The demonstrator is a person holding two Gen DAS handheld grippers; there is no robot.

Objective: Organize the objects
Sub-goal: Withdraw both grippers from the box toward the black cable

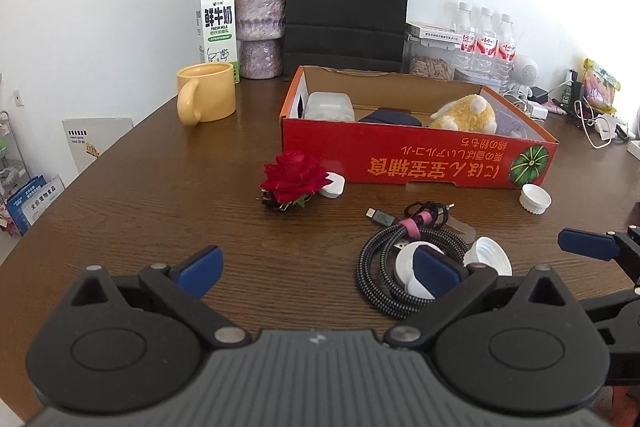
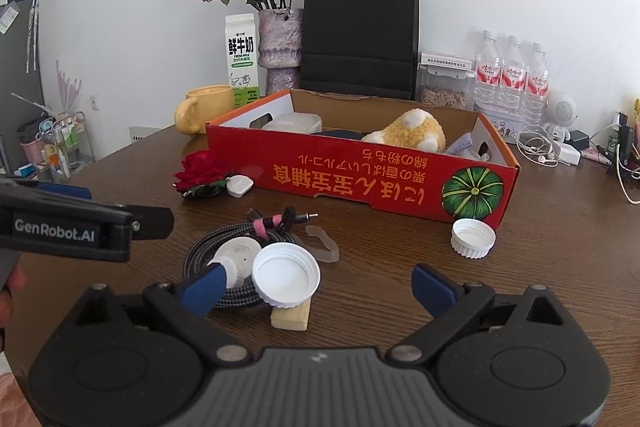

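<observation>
coiled cable [image 2: 224,251] lies flat — plug end [image 2: 310,216] pointing toward red box [image 2: 360,183].

on the table [image 2: 400,267] ahead of me, a cardboard box [image 2: 360,179] holds a plush toy [image 2: 412,135] with a plastic container [image 2: 292,123] to its left. a rose [image 2: 202,173] and a small case [image 2: 240,185] lie off the box's near left corner, a cap [image 2: 472,237] at its near right corner. nearer me, a coiled cable [image 2: 224,247] lies under a disc [image 2: 236,259], a second cap [image 2: 286,277] beside it, leaning on a wooden block [image 2: 290,317]. mug [image 2: 204,107], milk carton [image 2: 242,61], vase [image 2: 280,47], paper bag [image 2: 360,35] and bottles [image 2: 510,75] stand behind.
</observation>
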